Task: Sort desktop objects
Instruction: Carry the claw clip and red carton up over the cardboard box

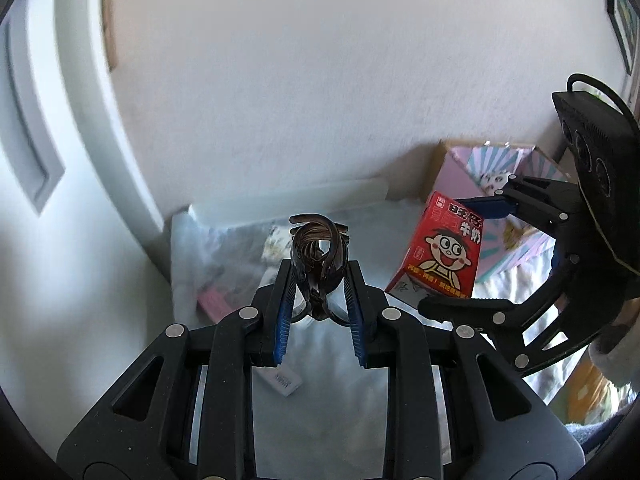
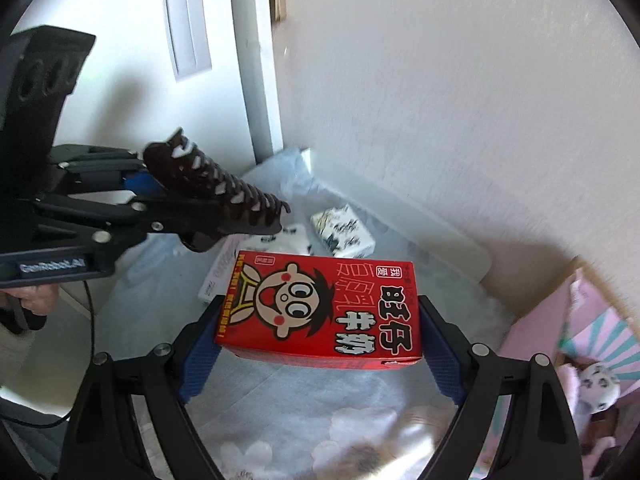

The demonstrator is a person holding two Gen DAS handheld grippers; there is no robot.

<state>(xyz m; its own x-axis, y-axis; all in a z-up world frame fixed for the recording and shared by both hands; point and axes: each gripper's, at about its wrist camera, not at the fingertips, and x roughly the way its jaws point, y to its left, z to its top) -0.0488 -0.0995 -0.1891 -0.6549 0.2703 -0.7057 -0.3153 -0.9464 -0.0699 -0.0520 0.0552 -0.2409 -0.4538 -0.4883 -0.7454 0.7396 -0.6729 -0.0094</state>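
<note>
So I've got both claws loaded and up off the desk. My left gripper (image 1: 320,276) is pinched nearly shut on a brown hair claw clip (image 1: 318,256), grabbing it by the hinge end so the toothed end sticks out past the pads. From the right wrist view the clip (image 2: 224,190) juts out sideways, teeth curling down. My right gripper (image 2: 320,344) is spread wide but clamped across the short sides of a red milk carton box (image 2: 324,308), which lies flat between the blue pads with the cartoon face up. Wide grip because the box is wide, I guess.

Below me there's a clear plastic bin (image 1: 288,200) against the wall with a patterned tissue pack (image 2: 344,232) in it, and a pink cardboard box (image 2: 568,320) off to the right holding a plush toy (image 2: 596,388). My guess is each item goes to one of those.

Hard to say what else is in the clear bin, the plastic glares and blurs. The pink box is cut off at the frame edge, and the carton hides whatever sits right under it.
</note>
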